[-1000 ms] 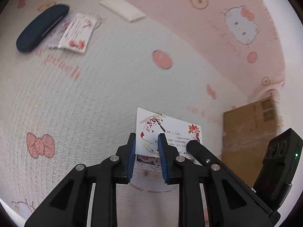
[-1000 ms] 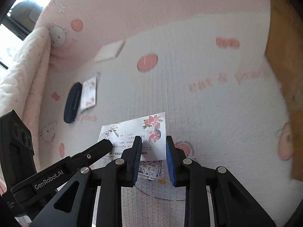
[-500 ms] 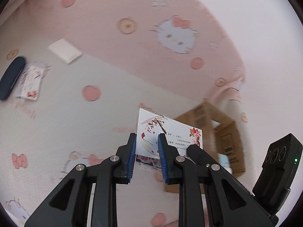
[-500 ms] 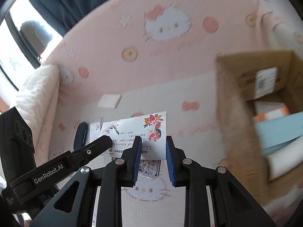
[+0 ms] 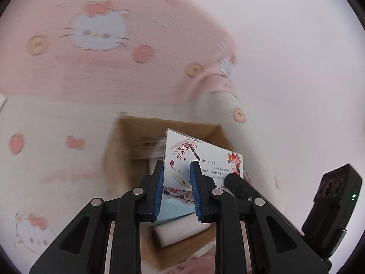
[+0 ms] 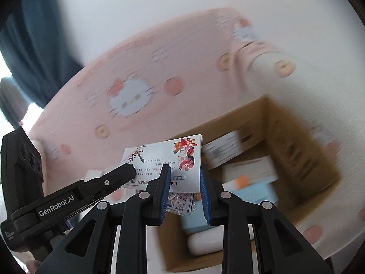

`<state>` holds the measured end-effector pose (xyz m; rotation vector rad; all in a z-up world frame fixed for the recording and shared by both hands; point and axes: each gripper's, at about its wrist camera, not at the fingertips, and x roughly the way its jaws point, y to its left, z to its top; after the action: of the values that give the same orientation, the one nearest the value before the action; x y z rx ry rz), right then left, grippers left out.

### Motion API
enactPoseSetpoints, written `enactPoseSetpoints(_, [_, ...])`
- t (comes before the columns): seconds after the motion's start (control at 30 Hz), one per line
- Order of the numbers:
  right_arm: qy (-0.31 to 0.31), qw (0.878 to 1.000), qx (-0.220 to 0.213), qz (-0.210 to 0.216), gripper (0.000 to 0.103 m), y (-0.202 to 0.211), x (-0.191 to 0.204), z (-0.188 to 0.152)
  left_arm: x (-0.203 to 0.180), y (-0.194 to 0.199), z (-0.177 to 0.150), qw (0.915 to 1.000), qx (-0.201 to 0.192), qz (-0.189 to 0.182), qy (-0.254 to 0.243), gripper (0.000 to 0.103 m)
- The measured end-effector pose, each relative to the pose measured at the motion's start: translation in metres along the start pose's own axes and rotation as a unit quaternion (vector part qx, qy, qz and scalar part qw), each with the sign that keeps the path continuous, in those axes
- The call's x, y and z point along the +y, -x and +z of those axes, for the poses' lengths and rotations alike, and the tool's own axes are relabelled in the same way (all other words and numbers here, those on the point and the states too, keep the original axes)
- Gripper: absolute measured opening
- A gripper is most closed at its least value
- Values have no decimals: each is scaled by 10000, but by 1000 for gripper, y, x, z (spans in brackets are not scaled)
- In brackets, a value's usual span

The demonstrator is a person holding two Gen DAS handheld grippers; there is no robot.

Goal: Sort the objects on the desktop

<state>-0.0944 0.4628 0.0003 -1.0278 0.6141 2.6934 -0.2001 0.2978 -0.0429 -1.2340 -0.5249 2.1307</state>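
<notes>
Left wrist view shows we have swung, in the last second, from bedspread to cardboard box [image 5: 136, 141], both grippers, left gripper [image 5: 176, 171] and right gripper [image 6: 185, 175], clamped on the floral card packet [image 5: 205, 159], now held over the box, likely ready for dropping.

We see a white card [image 6: 173, 162] printed with red-and-pink flowers, centre of frame; blue finger pads [image 6: 165, 194]; a brown cardboard box [image 6: 303, 150] at right; a pink-and-cream cat-patterned blanket [image 5: 57, 105] at upper left.
</notes>
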Motion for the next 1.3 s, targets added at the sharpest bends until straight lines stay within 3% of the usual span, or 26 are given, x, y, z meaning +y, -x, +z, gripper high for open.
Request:
enactPoseSetpoints(0.2, [-206, 9994, -49, -291, 22, -6, -53, 29, -48, -60, 12, 9991, 343, -182, -185, 25])
enactPoseSetpoints(0.67, [-371, 9982, 407, -232, 23, -79, -126, 46, -39, -152, 20, 9948, 929, 153, 394, 28])
enactPoseSetpoints(0.7, [-368, 9979, 486, -213, 28, -85, -129, 48, -38, -159, 21, 9942, 971, 177, 435, 36])
enactPoseSetpoints(0.73, [-361, 9976, 563, -202, 34, -91, -133, 50, -38, -165, 21, 9935, 1013, 208, 478, 53])
enactPoseSetpoints(0.77, [-322, 9972, 618, -273, 50, -94, -134, 51, -35, -169, 21, 9927, 1046, 270, 540, 62])
enactPoseSetpoints(0.9, [-140, 9971, 345, -657, 89, -89, -138, 55, -22, -173, 21, 9908, 996, 236, 881, 70])
enactPoseSetpoints(1.13, [-297, 9977, 328, -505, 92, -75, -138, 56, -25, -159, 23, 9919, 927, 116, 866, 70])
enactPoseSetpoints(1.3, [-208, 9981, 336, -472, 92, -62, -117, 58, -34, -132, 24, 9946, 779, 119, 680, 70])
